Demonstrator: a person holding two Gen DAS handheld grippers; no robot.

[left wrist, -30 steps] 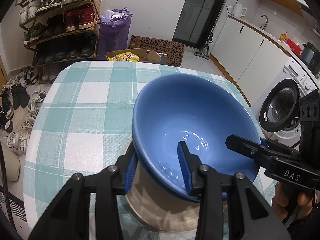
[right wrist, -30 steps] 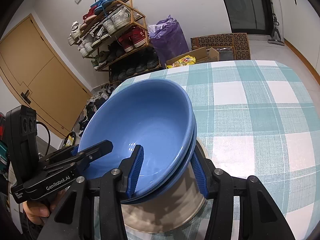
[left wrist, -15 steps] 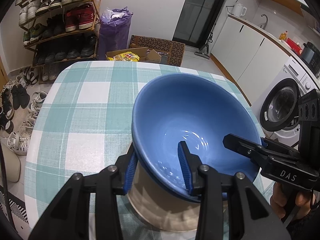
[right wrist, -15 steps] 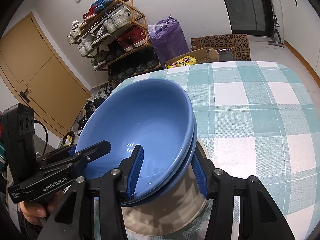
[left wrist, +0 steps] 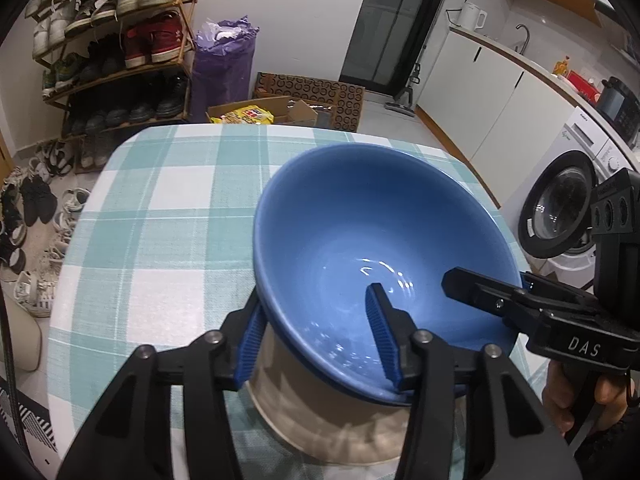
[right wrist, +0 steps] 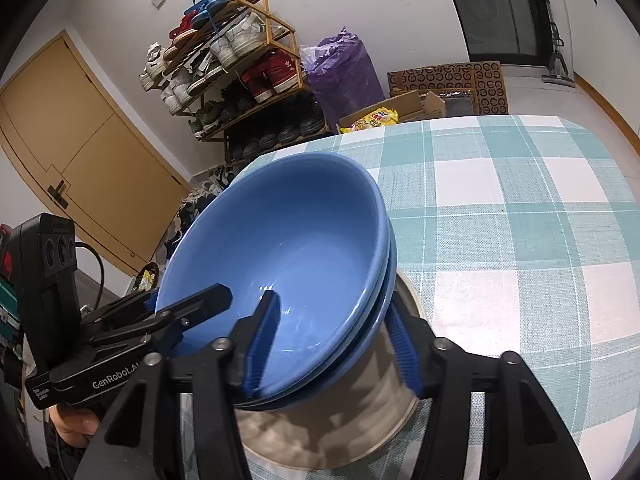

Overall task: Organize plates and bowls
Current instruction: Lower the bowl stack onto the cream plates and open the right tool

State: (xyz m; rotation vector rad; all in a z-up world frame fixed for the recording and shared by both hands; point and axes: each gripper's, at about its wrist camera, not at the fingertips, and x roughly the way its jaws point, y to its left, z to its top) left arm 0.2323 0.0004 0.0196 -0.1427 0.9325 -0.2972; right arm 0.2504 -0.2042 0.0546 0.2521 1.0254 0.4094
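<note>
Left wrist view: left gripper (left wrist: 316,336) straddles near rim of blue bowl (left wrist: 360,240), one finger inside, one outside. Jaws just been opening, pads now off rim. Right gripper (right wrist: 332,340) same on other side, rim between fingers, jaws just been opening too, not pinching. Bowl sits nested in second blue bowl (right wrist: 386,296), on pale plate (right wrist: 360,432), on table (right wrist: 520,200). Both grippers equally near. Next move likely: pull back off rim.

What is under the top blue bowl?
A second blue bowl is nested under the top blue bowl, only its rim showing. Below them sits a beige plate on the checked tablecloth. Anything between is hidden.
</note>
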